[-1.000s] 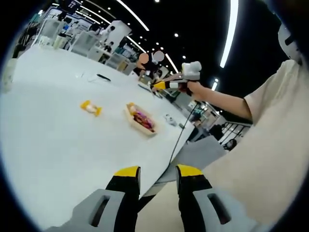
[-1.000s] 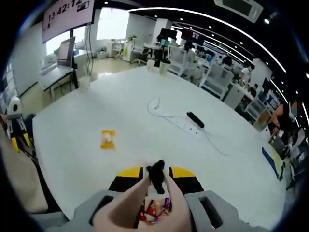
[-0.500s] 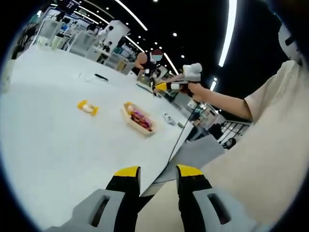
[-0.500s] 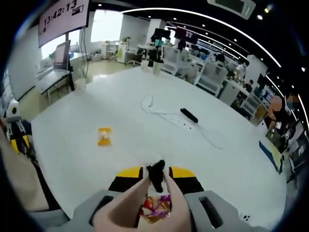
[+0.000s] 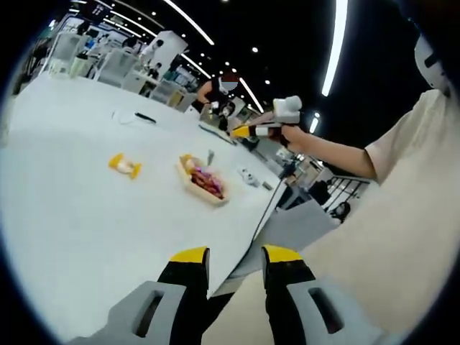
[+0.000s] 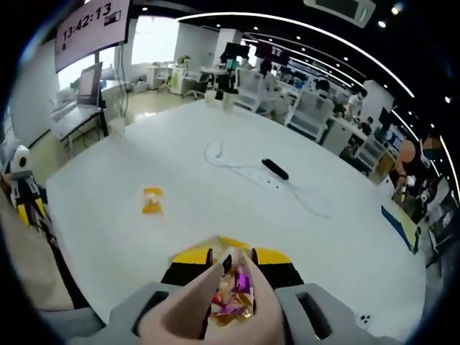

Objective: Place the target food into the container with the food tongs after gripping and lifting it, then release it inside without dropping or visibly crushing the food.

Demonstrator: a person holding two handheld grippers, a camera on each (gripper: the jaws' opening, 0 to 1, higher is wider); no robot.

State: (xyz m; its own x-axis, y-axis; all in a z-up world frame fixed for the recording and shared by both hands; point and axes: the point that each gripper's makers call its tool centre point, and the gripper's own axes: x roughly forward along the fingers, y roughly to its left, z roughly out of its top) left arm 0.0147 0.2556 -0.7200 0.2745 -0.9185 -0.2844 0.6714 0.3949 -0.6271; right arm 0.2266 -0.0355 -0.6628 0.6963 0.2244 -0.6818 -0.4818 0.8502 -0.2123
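A wide white round table (image 6: 215,194) is seen from two claws held above and beside it. The right claw (image 6: 231,267), yellow-tipped and grey-bodied, is pressed on a pair of pale pink food tongs (image 6: 215,302) that run forward between its jaws, with the tong arms still parted near their tips. Just beyond and below those tips lies a shallow tan oval container (image 6: 228,310) already holding bright pink and purple wrapped sweets. The target food, a small yellow and white wrapped snack (image 6: 152,200), lies alone on the bare table, ahead of the right claw and off to its left, well apart from the container. In the left gripper view the left claw (image 5: 228,260) is held spread with nothing between its jaws, low at the table edge, with the same snack (image 5: 123,164) and container (image 5: 201,181) far ahead of it and the right claw (image 5: 267,128) raised high beyond them. The grip appears not yet begun. It is judged that the tongs should be carried over to the snack, lowered astride it and closed gently, so the wrapper is held without being crushed.
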